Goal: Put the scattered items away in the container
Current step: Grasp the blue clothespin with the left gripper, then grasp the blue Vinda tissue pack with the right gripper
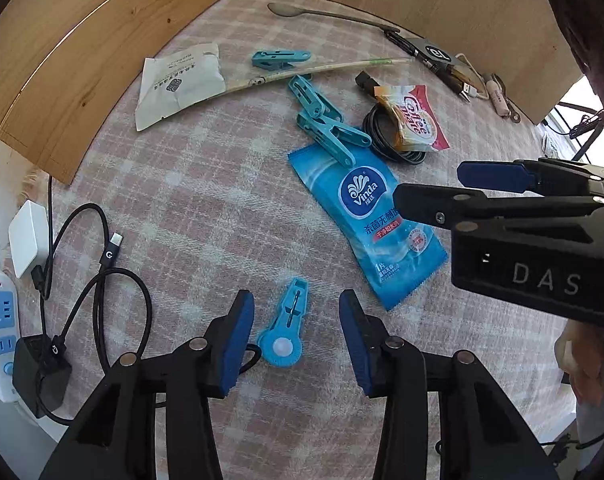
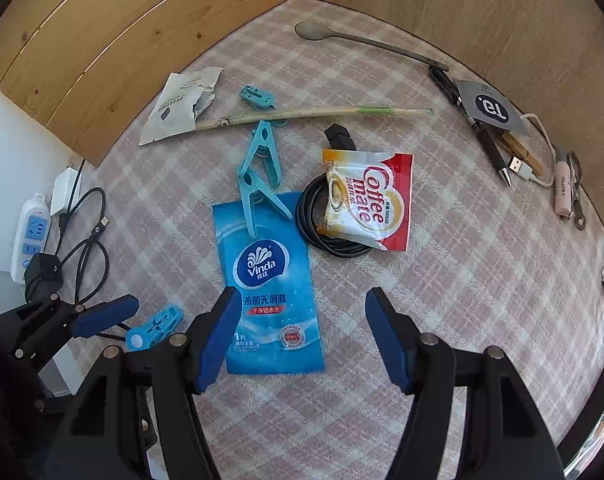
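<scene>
The left tool [image 1: 296, 338] is seen pointed steeply down at the pink-and-white checked cloth covering the tabletop [image 1: 206, 208]. Its blue-padded jaws are parted, with a small light-blue plastic clothes peg with a round white-centred end [image 1: 284, 330] lying flat on the cloth between them. The pads are not seen pressing on the peg; a gap shows on each side.

The right tool [image 2: 300, 338] is likewise held jaws apart above the cloth. Its left pad overlaps the lower edge of a flat blue "Vinda" wet-wipe sachet [image 2: 268, 276]; nothing is gripped.

Across the top of the sachet one of two linked light-blue plastic pegs [image 2: 258, 176] is laid. Just to its right a red, white and yellow "Coffee mate" creamer packet [image 2: 367, 200] rests on a coiled black cable [image 2: 309, 216]. Farther back a torn white paper packet [image 2: 182, 106], another small light-blue peg [image 2: 256, 97], a long pair of wrapped chopsticks [image 2: 313, 114] and a grey long-handled spoon [image 2: 349, 40] are noted.

Along the right wooden panel [image 2: 481, 12] are a grey card marked "T9" [image 2: 491, 110], pens and a white USB cable [image 2: 535, 172].

At the left edge a white-and-blue power strip [image 1: 0, 320], a black charger [image 1: 40, 372] and its looped black lead are recorded.

No container can be made out in either view.
</scene>
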